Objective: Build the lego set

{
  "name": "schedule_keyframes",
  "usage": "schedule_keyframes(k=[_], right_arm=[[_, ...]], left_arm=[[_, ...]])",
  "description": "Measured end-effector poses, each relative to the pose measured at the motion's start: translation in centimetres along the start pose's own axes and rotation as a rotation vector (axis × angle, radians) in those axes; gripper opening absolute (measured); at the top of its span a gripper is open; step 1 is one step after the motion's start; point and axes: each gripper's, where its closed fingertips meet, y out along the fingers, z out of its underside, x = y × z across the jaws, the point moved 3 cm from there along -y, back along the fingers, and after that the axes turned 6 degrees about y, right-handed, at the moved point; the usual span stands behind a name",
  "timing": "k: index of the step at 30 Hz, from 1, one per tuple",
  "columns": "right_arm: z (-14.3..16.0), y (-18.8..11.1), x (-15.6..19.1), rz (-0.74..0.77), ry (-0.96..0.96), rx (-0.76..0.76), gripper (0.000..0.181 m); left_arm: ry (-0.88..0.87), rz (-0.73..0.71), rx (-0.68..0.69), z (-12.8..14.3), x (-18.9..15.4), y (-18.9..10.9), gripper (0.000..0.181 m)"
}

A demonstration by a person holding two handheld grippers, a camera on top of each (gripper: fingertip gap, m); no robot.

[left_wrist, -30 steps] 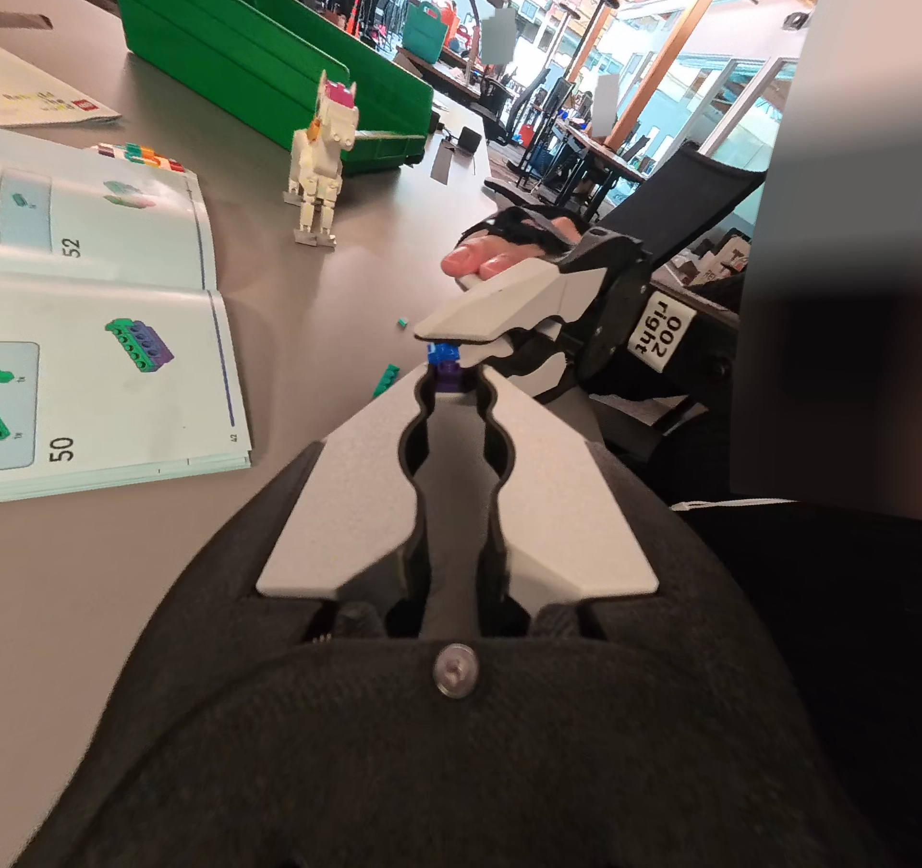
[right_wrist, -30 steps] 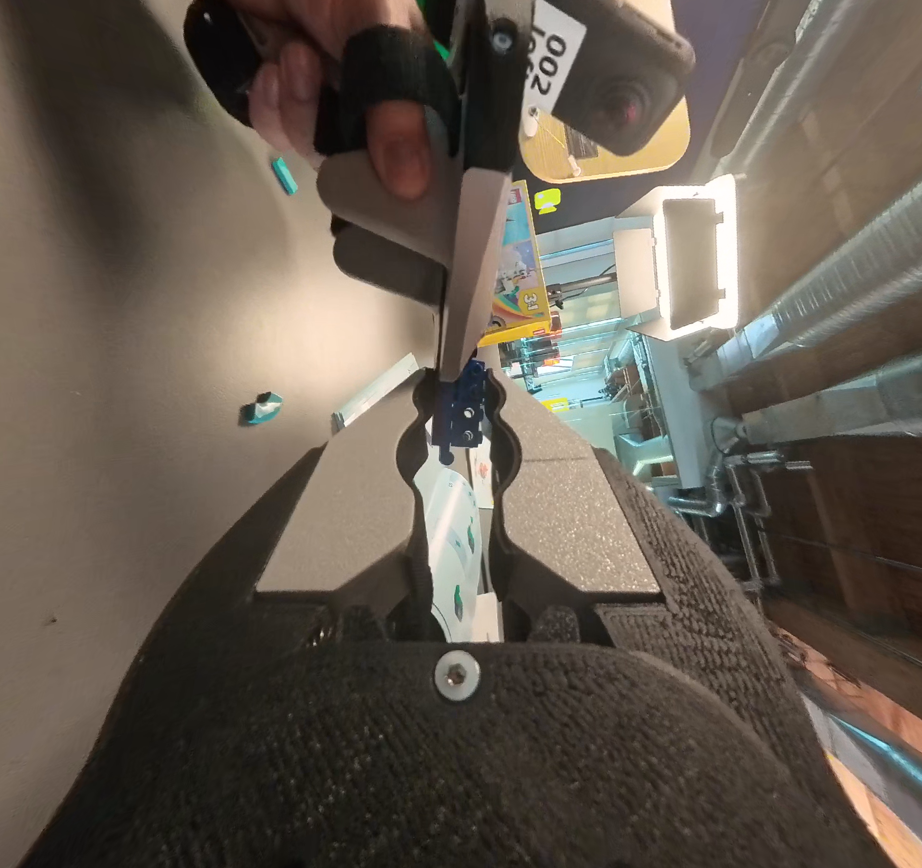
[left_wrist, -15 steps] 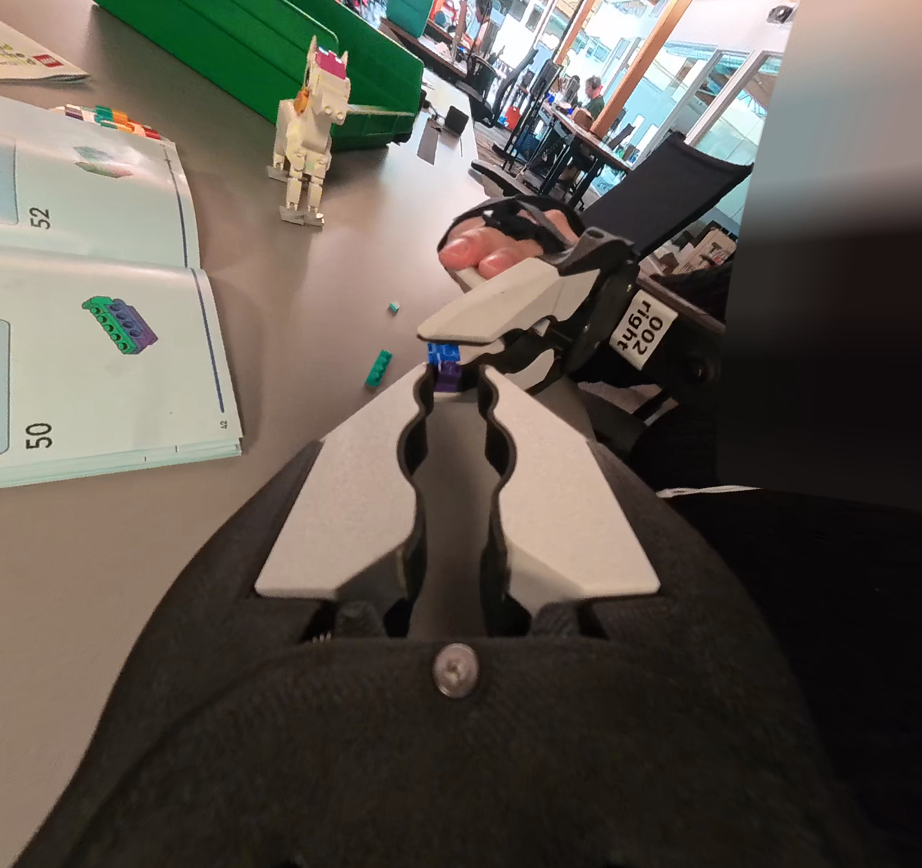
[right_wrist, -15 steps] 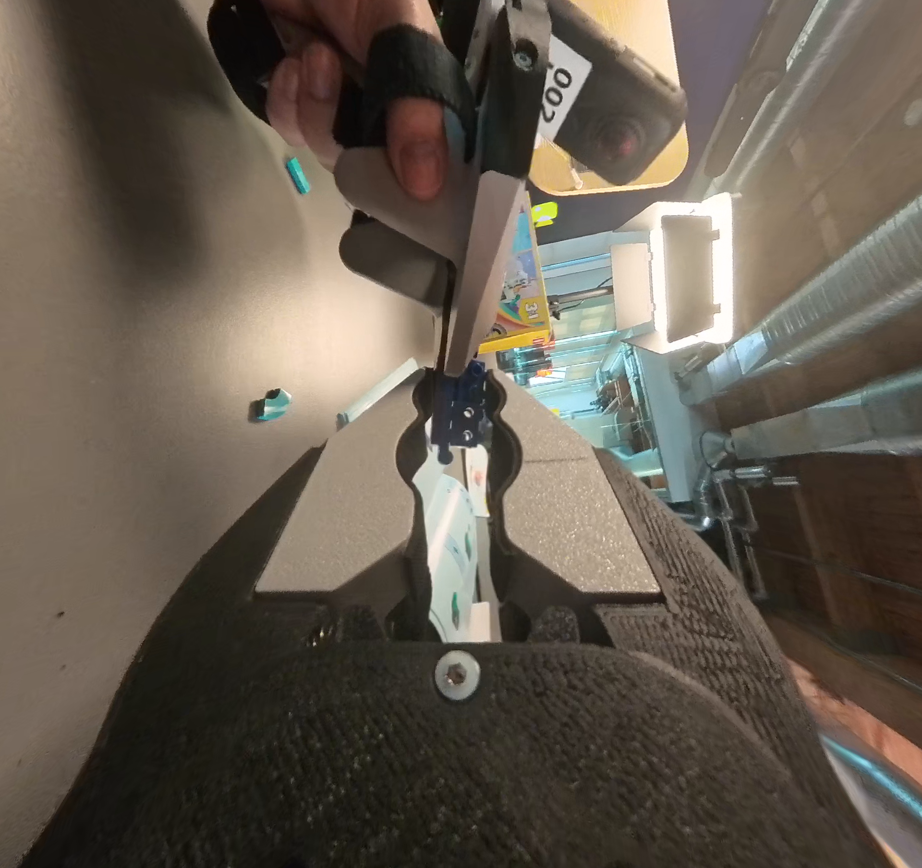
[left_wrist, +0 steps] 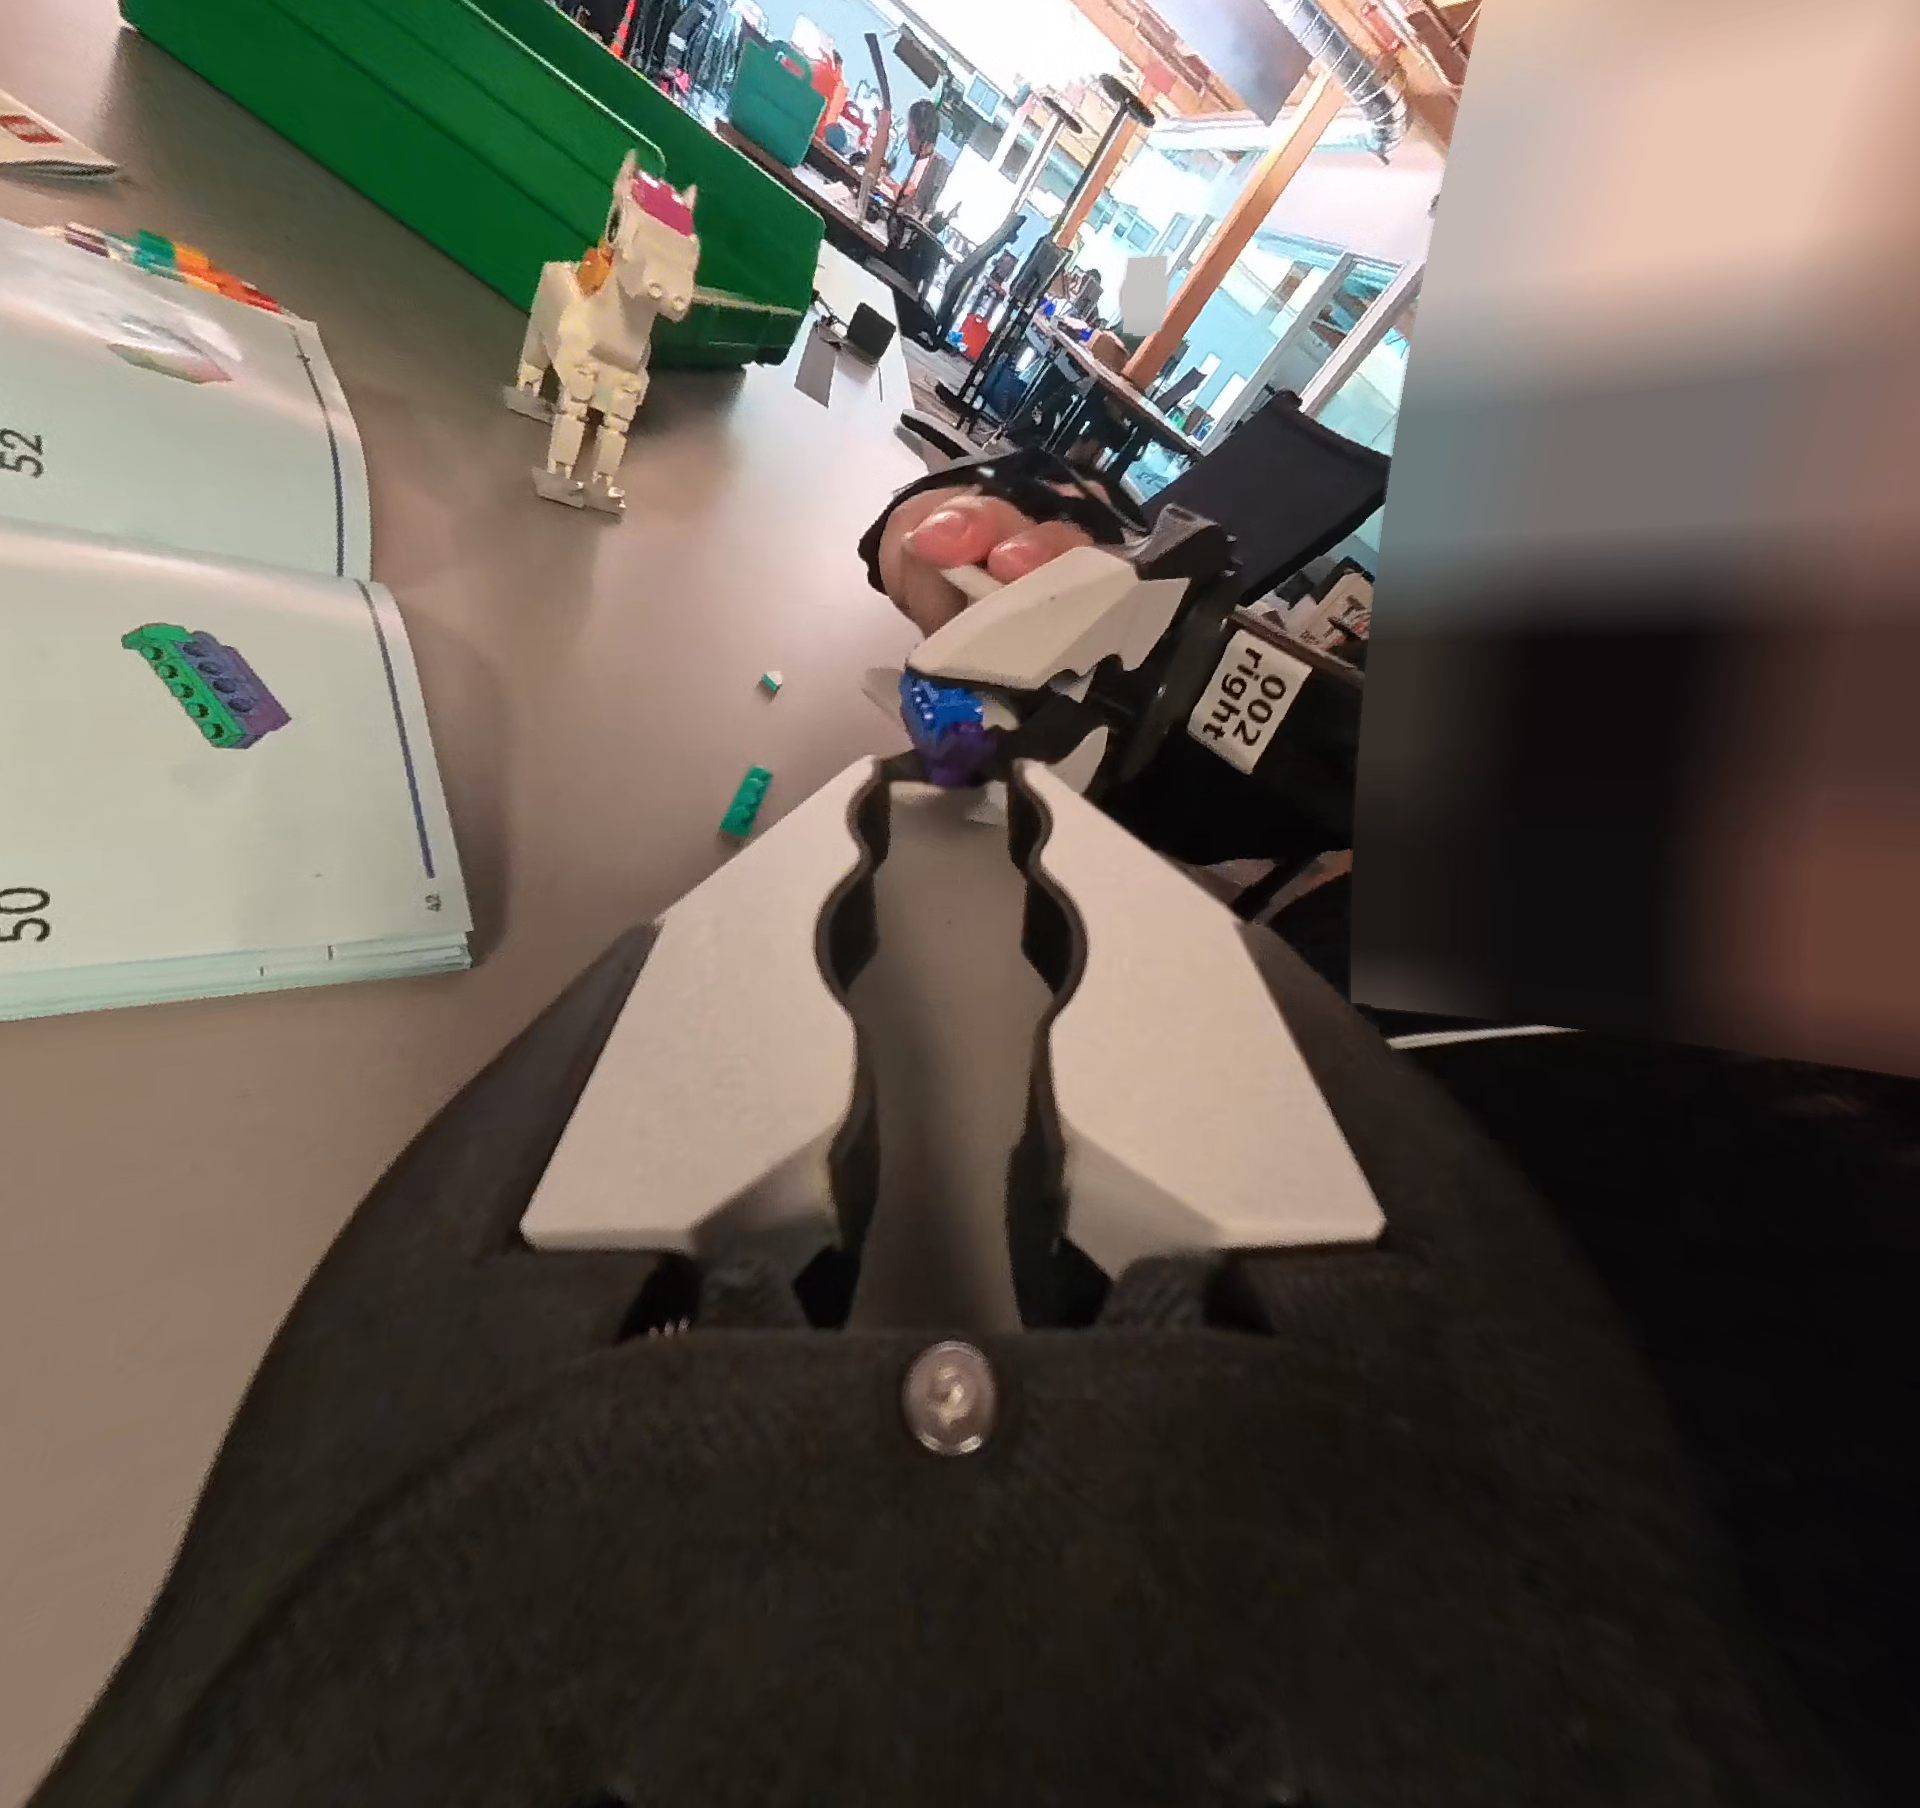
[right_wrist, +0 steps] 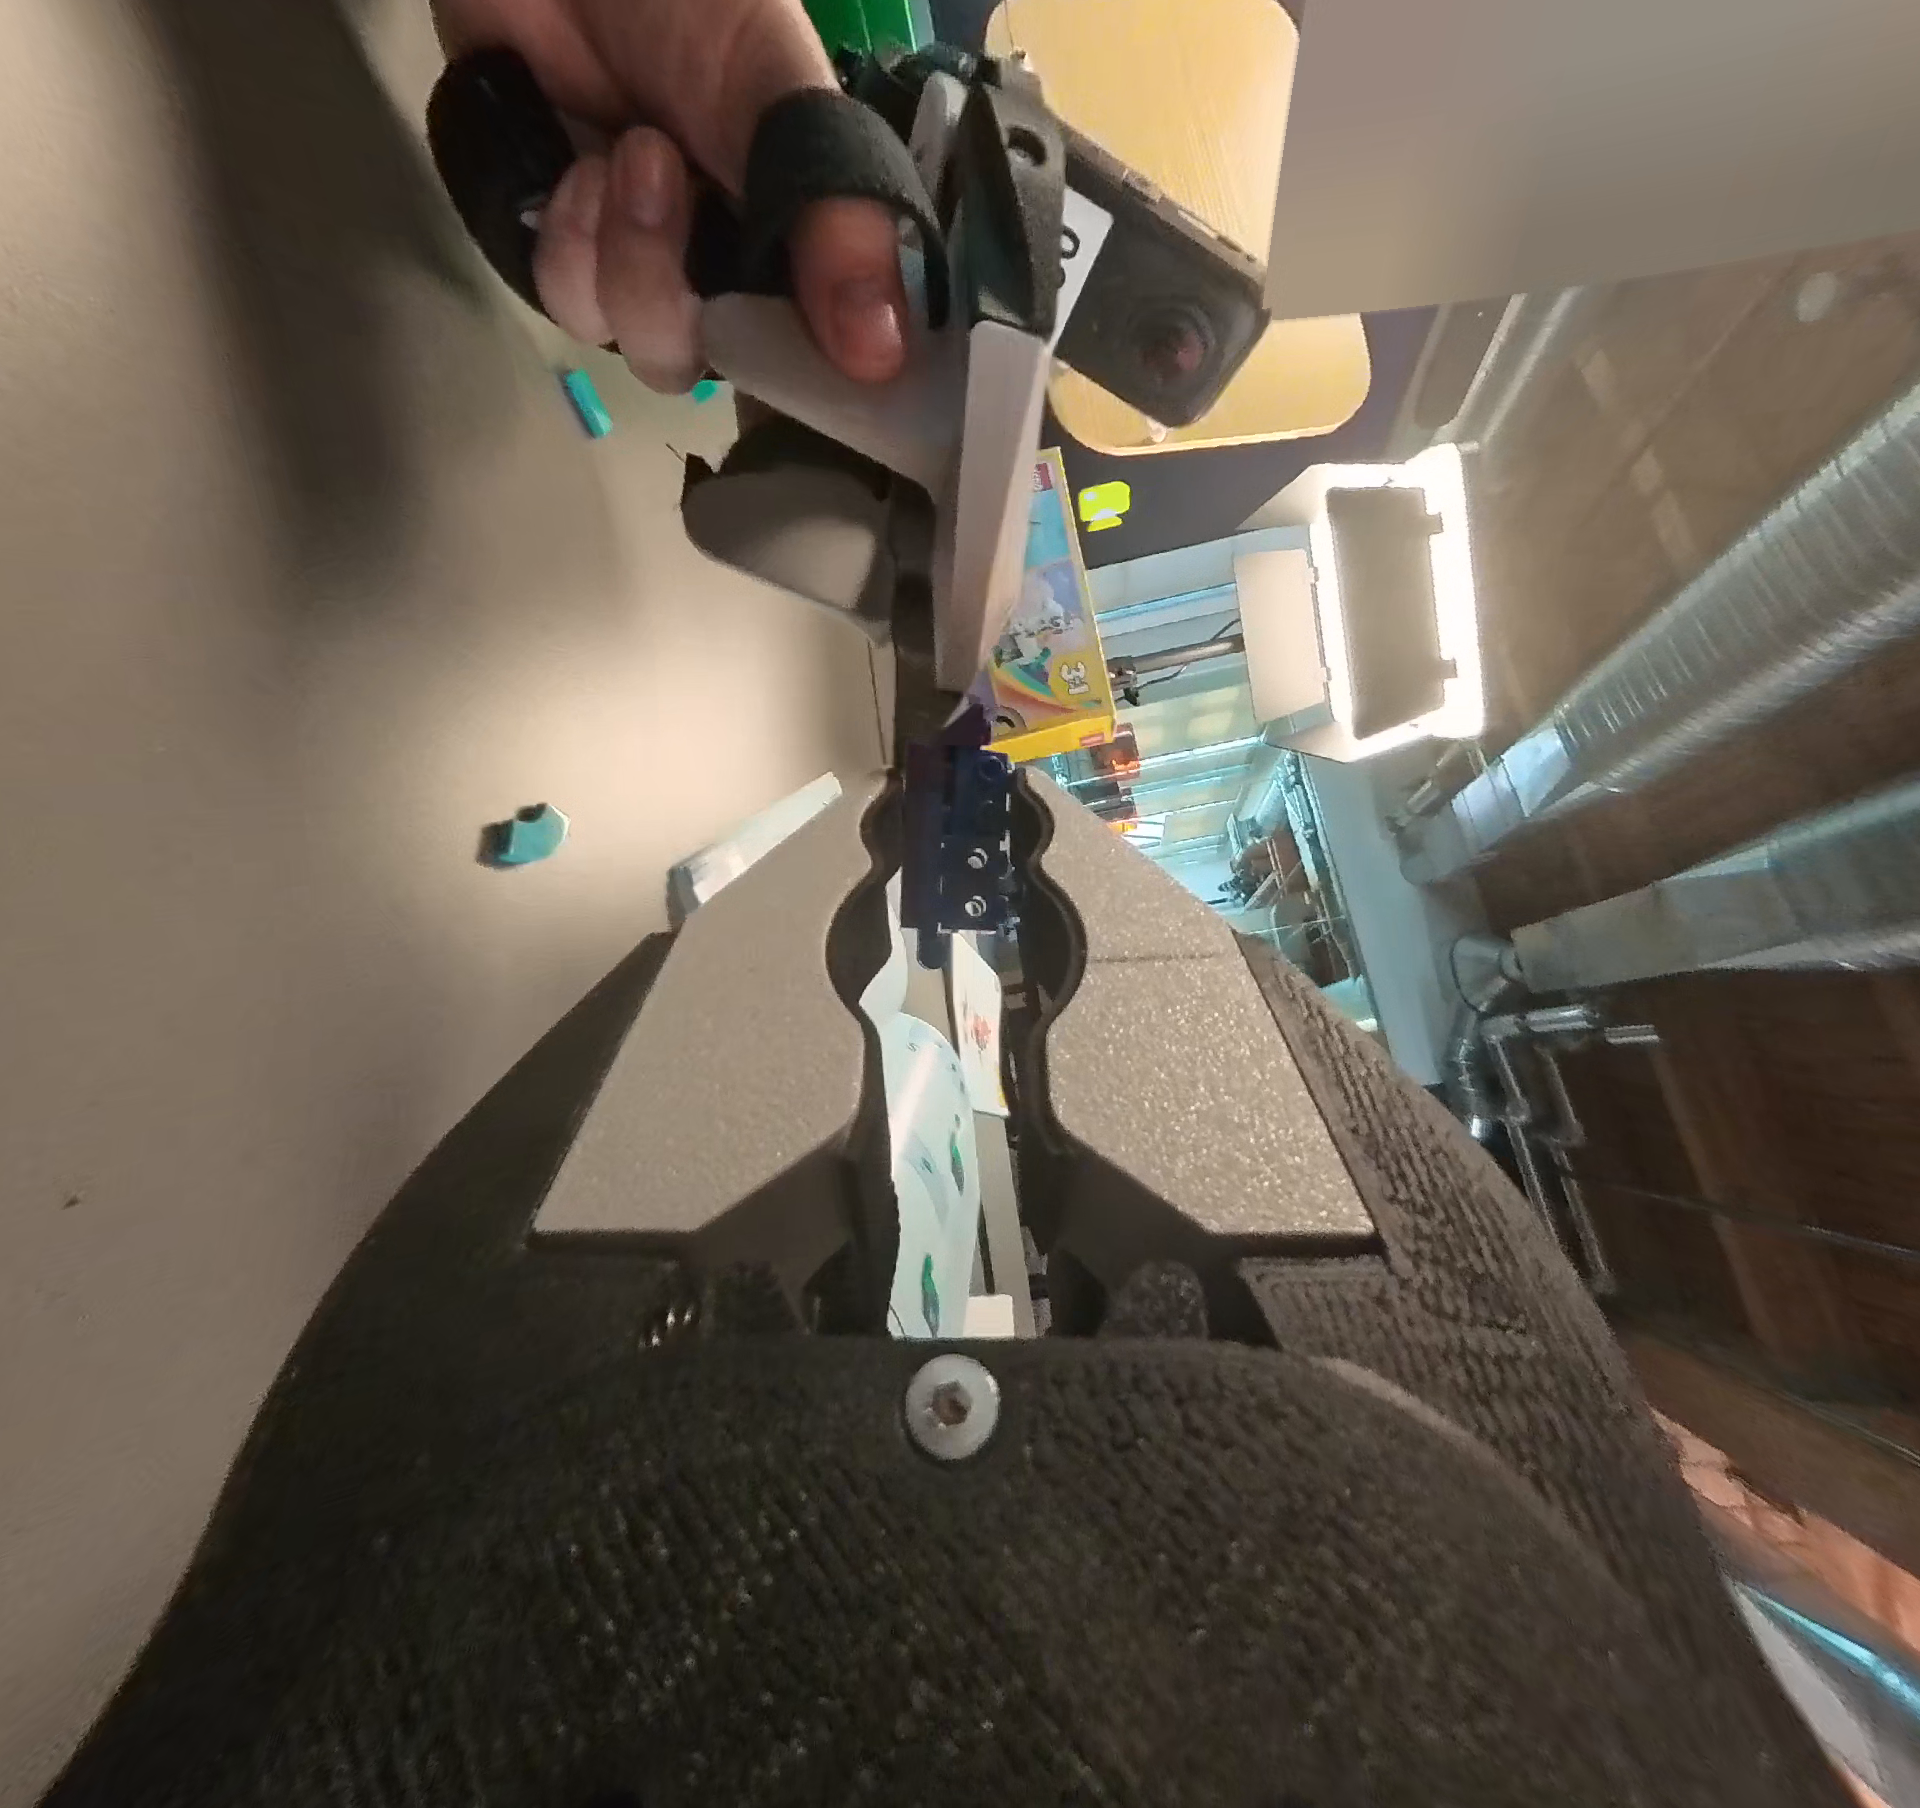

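My right gripper [right_wrist: 954, 792] is shut on a dark blue brick [right_wrist: 966, 865] with a purple piece [right_wrist: 940, 750] stuck on its side. In the left wrist view the blue brick [left_wrist: 935, 704] sits in the right gripper [left_wrist: 914, 693], with the purple piece [left_wrist: 956, 756] under it. My left gripper [left_wrist: 953, 792] is slightly open. Its tips stand on either side of the purple piece without pinching it. In the right wrist view the left gripper [right_wrist: 930, 662] hangs just above the bricks, held by a hand. Both grippers are above the grey table [left_wrist: 644, 615].
A white unicorn model [left_wrist: 603, 345] stands ahead to the left, in front of a green bin [left_wrist: 416, 65]. An open instruction booklet [left_wrist: 208, 719] lies at the left. A teal brick [left_wrist: 748, 800] and a tiny teal piece [left_wrist: 771, 683] lie loose nearby. A set box [right_wrist: 1049, 636] stands beyond. Left and right tips are no more than a few centimetres apart.
My left gripper's jaws have widened a little and let go of the purple piece. The right gripper has lifted slightly, carrying the blue brick with the purple piece on it.
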Motion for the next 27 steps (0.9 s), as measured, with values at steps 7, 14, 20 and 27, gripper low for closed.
schedule_keyframes(k=[7,14,20,27], right_arm=[[0.1,0.2,0.0,-0.011,0.036,0.023,0.017],[0.3,0.2,-0.3,-0.008,0.079,0.037,0.017],[-0.1,0.3,0.1,-0.035,0.097,0.02,0.018],[-0.2,0.4,0.3,-0.02,0.079,0.023,0.017]], left_arm=[[0.058,0.015,0.038,0.5,-0.8,0.4,0.001],[0.018,-0.02,-0.011,0.0,-0.1,0.0,0.019],[0.063,-0.049,-0.008,0.1,-0.2,0.3,0.009],[0.019,-0.042,0.017,0.2,-0.1,0.2,0.008]])
